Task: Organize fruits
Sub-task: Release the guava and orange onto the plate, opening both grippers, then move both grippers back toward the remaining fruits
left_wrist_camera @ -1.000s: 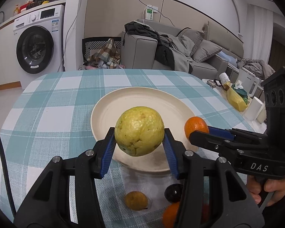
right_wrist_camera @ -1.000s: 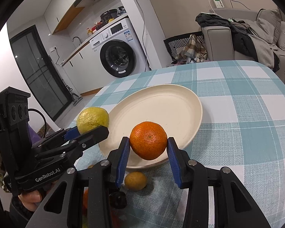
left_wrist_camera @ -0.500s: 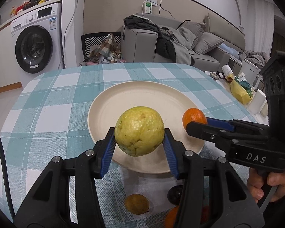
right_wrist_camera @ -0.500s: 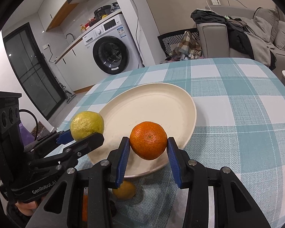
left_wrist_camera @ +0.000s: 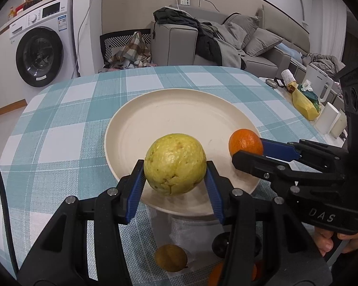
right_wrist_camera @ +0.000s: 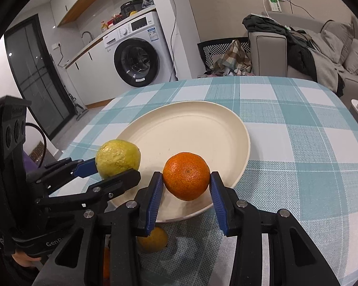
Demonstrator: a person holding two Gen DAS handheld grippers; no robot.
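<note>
Checked tablecloth (left_wrist_camera: 59,109), bare cream plate (left_wrist_camera: 179,109), my left gripper (left_wrist_camera: 175,178) pinching a yellow-green fruit (left_wrist_camera: 175,164), right gripper (right_wrist_camera: 186,190) pinching an orange (right_wrist_camera: 186,176), dark fruit (left_wrist_camera: 220,245) half hidden below.

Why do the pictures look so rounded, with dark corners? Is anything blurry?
Left wrist view: fisheye lens bends the table edge and blackens the corners; the yellow-green fruit is sharp. Right wrist view: same curving; the orange is crisp, and the plate shows soft, even light.
</note>
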